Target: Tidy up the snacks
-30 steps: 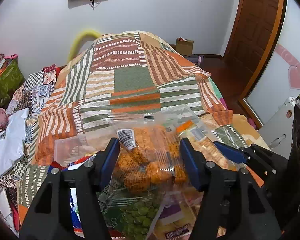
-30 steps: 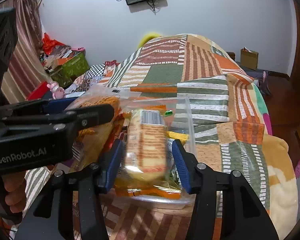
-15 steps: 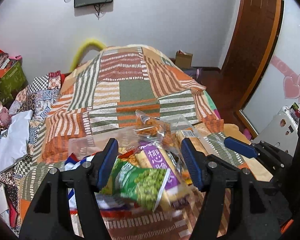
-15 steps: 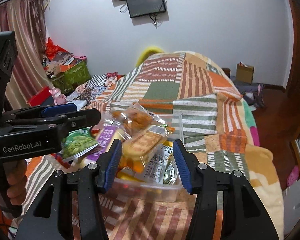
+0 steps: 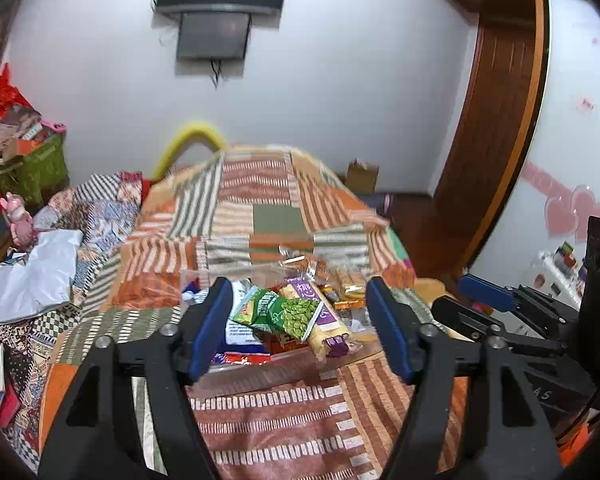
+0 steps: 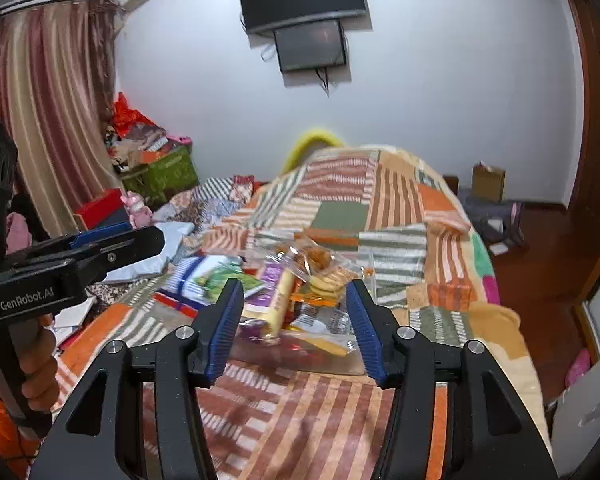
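A clear plastic bin [image 5: 228, 372] full of snack packets sits on the patchwork bedspread [image 5: 268, 216]. On top lie a green pea packet [image 5: 284, 312], a purple-and-yellow bar [image 5: 320, 316] and a clear bag of orange snacks [image 6: 312, 256]. My left gripper [image 5: 300, 332] is open and empty, a little back from the bin. My right gripper [image 6: 296, 320] is open and empty, also just short of the bin [image 6: 300, 356]. Each gripper shows at the edge of the other's view.
White bags and clutter [image 5: 32, 276] lie left of the bed. A green crate [image 6: 160, 172] stands by the curtain. A wooden door [image 5: 496, 120] and floor are to the right. A cardboard box [image 6: 488, 182] stands by the far wall.
Both grippers have pulled back and up from the bin. The orange snack bag and the biscuit packet, between the fingers a second ago, now lie in the bin.
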`<state>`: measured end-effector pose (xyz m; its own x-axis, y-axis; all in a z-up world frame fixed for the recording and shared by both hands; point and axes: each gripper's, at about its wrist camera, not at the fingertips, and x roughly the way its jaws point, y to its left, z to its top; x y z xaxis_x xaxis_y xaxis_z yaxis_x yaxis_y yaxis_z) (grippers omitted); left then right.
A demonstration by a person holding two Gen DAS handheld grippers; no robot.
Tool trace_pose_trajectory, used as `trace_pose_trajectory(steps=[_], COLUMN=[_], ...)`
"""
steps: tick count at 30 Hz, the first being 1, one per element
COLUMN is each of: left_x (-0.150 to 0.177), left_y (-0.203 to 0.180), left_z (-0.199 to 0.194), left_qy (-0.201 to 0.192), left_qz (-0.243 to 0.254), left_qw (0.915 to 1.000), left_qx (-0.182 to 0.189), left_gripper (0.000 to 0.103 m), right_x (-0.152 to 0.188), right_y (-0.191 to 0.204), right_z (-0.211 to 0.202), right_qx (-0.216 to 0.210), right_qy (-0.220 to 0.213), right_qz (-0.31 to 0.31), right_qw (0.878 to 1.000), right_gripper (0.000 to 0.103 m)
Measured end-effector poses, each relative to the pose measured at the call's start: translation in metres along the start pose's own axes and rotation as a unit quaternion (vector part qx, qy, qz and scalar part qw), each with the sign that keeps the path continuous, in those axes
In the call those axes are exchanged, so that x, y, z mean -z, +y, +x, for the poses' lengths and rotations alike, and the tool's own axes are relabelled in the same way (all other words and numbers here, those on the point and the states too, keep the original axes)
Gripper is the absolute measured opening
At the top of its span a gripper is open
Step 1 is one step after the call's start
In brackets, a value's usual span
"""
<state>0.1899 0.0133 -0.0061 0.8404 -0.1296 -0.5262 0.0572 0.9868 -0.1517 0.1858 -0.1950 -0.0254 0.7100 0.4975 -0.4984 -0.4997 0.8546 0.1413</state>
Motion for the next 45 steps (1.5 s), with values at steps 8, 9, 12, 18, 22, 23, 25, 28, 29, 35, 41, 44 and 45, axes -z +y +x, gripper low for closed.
trace_pose_trajectory(steps=[8, 9, 12, 18, 22, 23, 25, 28, 29, 35, 41, 44, 45], left_x=[0.018, 0.02, 0.027, 0.039, 0.047, 0.048, 0.051, 0.053, 0.053, 0.057, 0.061, 0.061, 0.062], left_y=[-0.007, -0.008, -0.01, -0.009, -0.007, -0.006, -0.005, -0.003, -0.002, 0.002, 0.001, -0.001, -0.001], left_z=[-0.072, -0.08, -0.1, -0.122, -0.126, -0.126, -0.127, -0.127, -0.127, -0.125, -0.123, -0.123, -0.123], left_qy=[-0.089, -0.097, -0.116, -0.128, -0.128, -0.127, -0.125, -0.126, -0.125, -0.119, -0.115, -0.113, -0.113], left_qz=[0.015, 0.016, 0.019, 0.016, 0.018, 0.017, 0.016, 0.013, 0.012, 0.008, 0.01, 0.012, 0.012], left_qw=[0.9959, 0.9951, 0.9929, 0.9914, 0.9913, 0.9915, 0.9917, 0.9917, 0.9918, 0.9925, 0.9931, 0.9932, 0.9932], left_qx=[-0.013, -0.013, -0.018, -0.018, -0.022, -0.022, -0.024, -0.026, -0.025, -0.026, -0.025, -0.024, -0.024], left_gripper=[0.087, 0.091, 0.097, 0.101, 0.101, 0.101, 0.101, 0.101, 0.101, 0.101, 0.102, 0.101, 0.101], right_x=[0.005, 0.006, 0.01, 0.017, 0.021, 0.023, 0.024, 0.024, 0.024, 0.026, 0.027, 0.027, 0.027], right_y=[0.028, 0.03, 0.035, 0.039, 0.04, 0.041, 0.041, 0.042, 0.042, 0.042, 0.042, 0.042, 0.042], right_z=[-0.05, -0.054, -0.062, -0.07, -0.075, -0.078, -0.079, -0.081, -0.081, -0.082, -0.082, -0.083, -0.083], right_qx=[0.003, 0.004, 0.001, 0.005, 0.006, 0.006, 0.005, 0.005, 0.004, 0.002, 0.0, -0.001, -0.001], right_qy=[-0.062, -0.067, -0.074, -0.083, -0.088, -0.089, -0.09, -0.093, -0.093, -0.094, -0.091, -0.092, -0.092], right_qz=[-0.031, -0.032, -0.031, -0.028, -0.027, -0.026, -0.025, -0.025, -0.024, -0.02, -0.019, -0.019, -0.018], right_qw=[0.998, 0.997, 0.997, 0.996, 0.996, 0.996, 0.996, 0.995, 0.995, 0.995, 0.996, 0.996, 0.996], right_gripper=[0.084, 0.085, 0.089, 0.099, 0.101, 0.101, 0.101, 0.101, 0.101, 0.101, 0.101, 0.101, 0.101])
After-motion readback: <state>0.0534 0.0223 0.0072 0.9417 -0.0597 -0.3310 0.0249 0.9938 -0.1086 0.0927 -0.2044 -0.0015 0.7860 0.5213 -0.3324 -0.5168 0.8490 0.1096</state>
